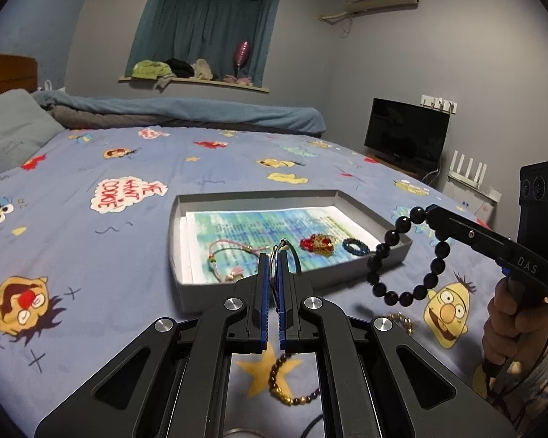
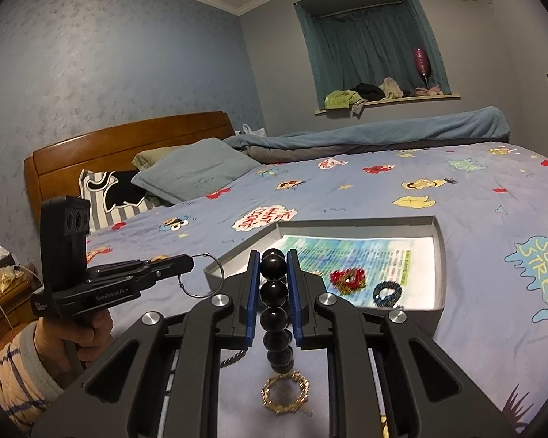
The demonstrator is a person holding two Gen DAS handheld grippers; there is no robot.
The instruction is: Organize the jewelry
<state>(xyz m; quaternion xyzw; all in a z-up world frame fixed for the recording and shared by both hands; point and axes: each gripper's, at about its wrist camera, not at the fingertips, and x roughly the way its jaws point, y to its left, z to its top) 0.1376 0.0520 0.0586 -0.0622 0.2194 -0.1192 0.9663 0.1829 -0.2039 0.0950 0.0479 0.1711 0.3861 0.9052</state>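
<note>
Right wrist view: right gripper jaws clamped on black bead bracelet, hanging above the bed beside grey tray. Left gripper jaws pinched on thin wire hoop, near the tray's front wall.

Two grippers, each held in a hand. One tray at twelve o'clock holding three pieces: cord bracelet, red-gold piece, blue ring. One black bead bracelet, one wire hoop. Two gold pieces on the bedspread at six: bead strand, chain ring.
</note>
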